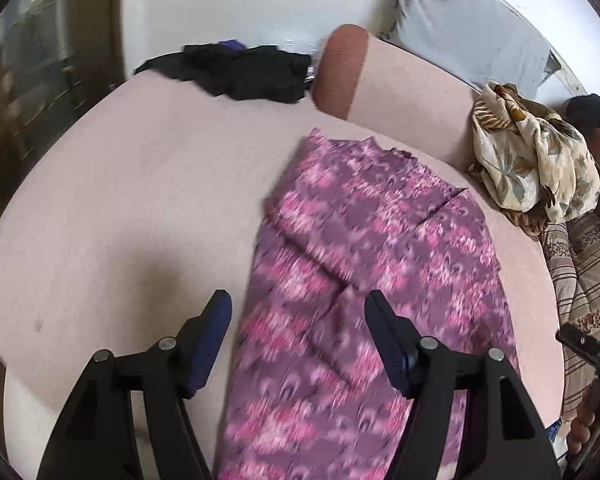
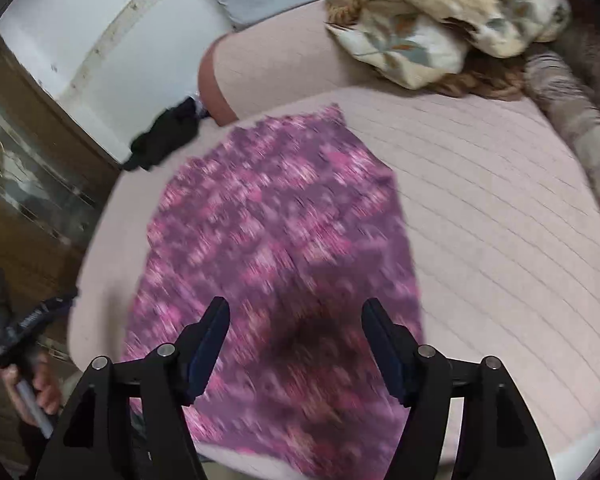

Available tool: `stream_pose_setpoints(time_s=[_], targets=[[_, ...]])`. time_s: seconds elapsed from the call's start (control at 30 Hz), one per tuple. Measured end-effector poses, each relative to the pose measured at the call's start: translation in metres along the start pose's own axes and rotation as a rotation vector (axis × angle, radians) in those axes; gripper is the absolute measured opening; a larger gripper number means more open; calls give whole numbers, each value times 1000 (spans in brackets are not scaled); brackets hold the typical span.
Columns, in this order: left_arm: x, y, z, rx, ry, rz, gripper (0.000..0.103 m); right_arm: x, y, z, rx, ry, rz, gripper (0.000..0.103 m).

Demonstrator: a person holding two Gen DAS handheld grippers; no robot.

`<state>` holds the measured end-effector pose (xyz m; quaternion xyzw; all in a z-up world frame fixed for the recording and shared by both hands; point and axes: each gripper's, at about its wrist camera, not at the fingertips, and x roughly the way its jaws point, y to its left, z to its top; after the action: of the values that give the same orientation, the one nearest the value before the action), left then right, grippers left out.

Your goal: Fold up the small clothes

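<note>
On quilted pink bedspread point(image 2: 500, 220), flat patterned purple cloth point(image 2: 284, 216)

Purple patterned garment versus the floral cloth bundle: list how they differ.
The purple patterned garment lies spread flat in the middle of the pink bed; the floral cloth bundle sits crumpled in a heap at the bed's edge. One is purple-pink, the other cream with brown leaves. Both rest on the bed, ungripped.

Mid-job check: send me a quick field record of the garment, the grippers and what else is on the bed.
garment: purple-pink patterned cloth, lying on the pink bed cover, partly folded
left gripper: open, holding nothing
right gripper: open, holding nothing
other clothes: black pile at far edge; floral bundle beside it
blur: strong, fine detail unreadable
</note>
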<state>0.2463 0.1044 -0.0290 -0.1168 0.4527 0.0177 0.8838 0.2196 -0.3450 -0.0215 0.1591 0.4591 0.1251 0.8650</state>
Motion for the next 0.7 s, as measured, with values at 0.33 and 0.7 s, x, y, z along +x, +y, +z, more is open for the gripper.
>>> stream_pose_setpoints(time_s=[0.33,0.7], targets=[[154,-32,118,120,129,43,70,116,-37,116,44,111,13,76],[288,-27,201,28,219,27,58,237,-75,247,111,141,15,73]])
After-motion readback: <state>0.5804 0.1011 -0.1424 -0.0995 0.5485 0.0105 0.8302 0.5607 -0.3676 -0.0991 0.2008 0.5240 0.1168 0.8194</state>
